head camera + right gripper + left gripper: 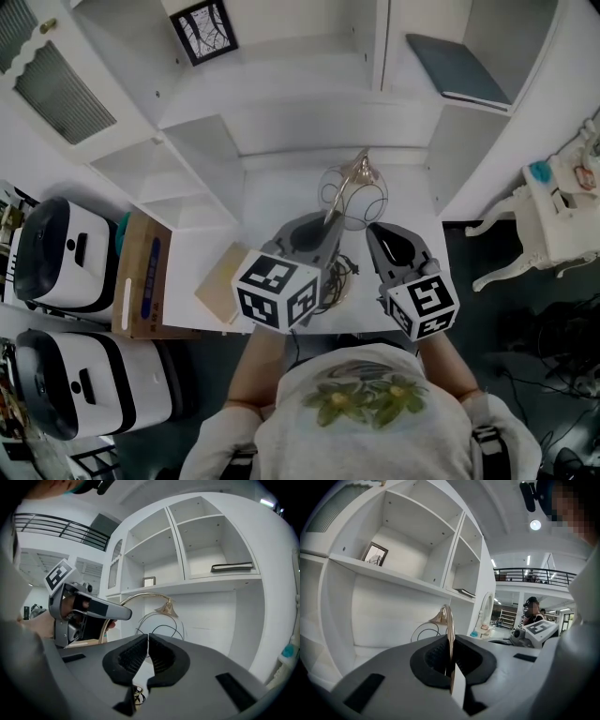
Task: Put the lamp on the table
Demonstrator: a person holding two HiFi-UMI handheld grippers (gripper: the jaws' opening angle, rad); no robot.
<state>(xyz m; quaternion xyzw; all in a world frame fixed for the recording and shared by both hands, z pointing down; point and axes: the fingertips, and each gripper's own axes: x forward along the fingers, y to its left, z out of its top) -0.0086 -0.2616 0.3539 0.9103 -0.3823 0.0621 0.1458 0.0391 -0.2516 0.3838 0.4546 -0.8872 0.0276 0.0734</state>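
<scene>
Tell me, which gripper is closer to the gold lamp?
Left. The left gripper is clamped on the gold stem of the lamp. The right gripper is beside it, jaws together on nothing, with the lamp just in front of it.

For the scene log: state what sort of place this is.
Probably a mock home room staged inside a large hall: a white shelf unit holding a framed picture stands over a white table, while a railed mezzanine with ceiling lights shows beyond.
</scene>
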